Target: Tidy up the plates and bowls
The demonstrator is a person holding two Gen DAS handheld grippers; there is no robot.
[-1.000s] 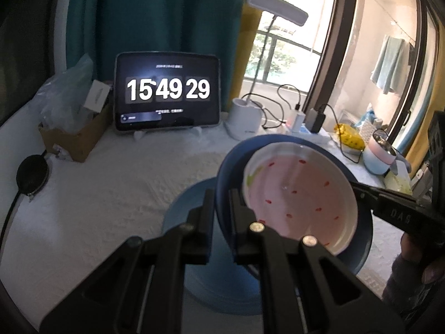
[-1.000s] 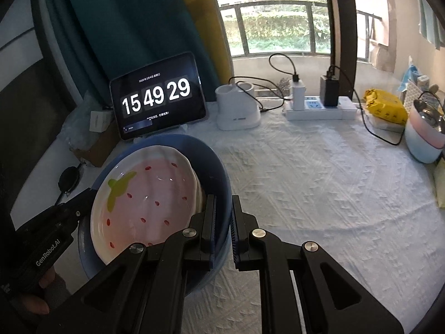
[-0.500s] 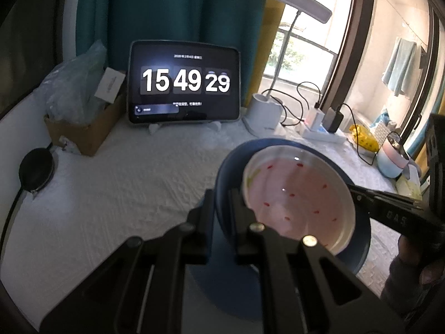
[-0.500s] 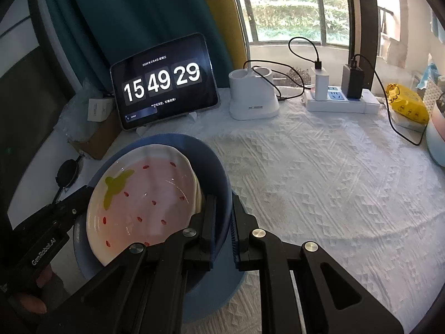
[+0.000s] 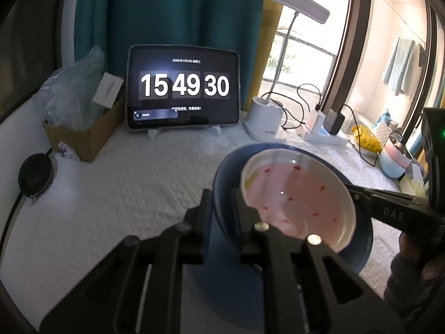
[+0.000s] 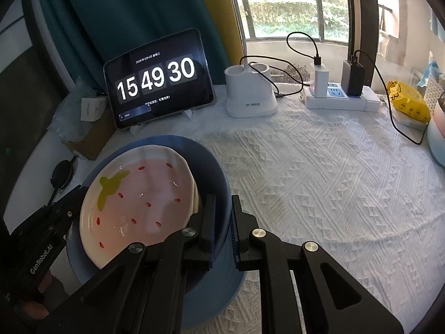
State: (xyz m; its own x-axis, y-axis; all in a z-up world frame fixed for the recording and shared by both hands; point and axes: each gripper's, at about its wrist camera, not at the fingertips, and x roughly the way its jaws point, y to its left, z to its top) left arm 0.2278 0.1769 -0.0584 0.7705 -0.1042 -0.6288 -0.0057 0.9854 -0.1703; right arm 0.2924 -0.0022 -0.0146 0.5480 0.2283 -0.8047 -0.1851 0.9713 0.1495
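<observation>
A white quilted cloth with a raised diamond weave covers my desk (image 6: 319,183), which runs back to teal and yellow curtains and a barred window in the upper right of the right wrist frame. A tablet clock (image 6: 158,79) stands propped at centre left, with a white lamp base (image 6: 250,94) and a power strip (image 6: 342,98) hung with black cables to its right. In the left wrist frame a cardboard box (image 5: 83,136) stuffed with clear plastic sits at far left, a round black case (image 5: 36,174) below it.

My left tongs (image 5: 222,203) straddle the near rim of a deep, glossy blue bowl (image 5: 225,178); their jaws have just been opening a little, with the rim between them, and the pads look pressed to it. My right tongs (image 6: 222,217) are clenched on the opposite rim of that same bowl, at lower centre of their frame. Nested inside is a shallow ceramic strawberry plate (image 6: 139,203), pink with red seed marks, a green leaf and a wavy cream edge, tilted against the bowl's wall. Under the bowl lies a flat, pale blue plate (image 6: 222,292) on the cloth.
</observation>
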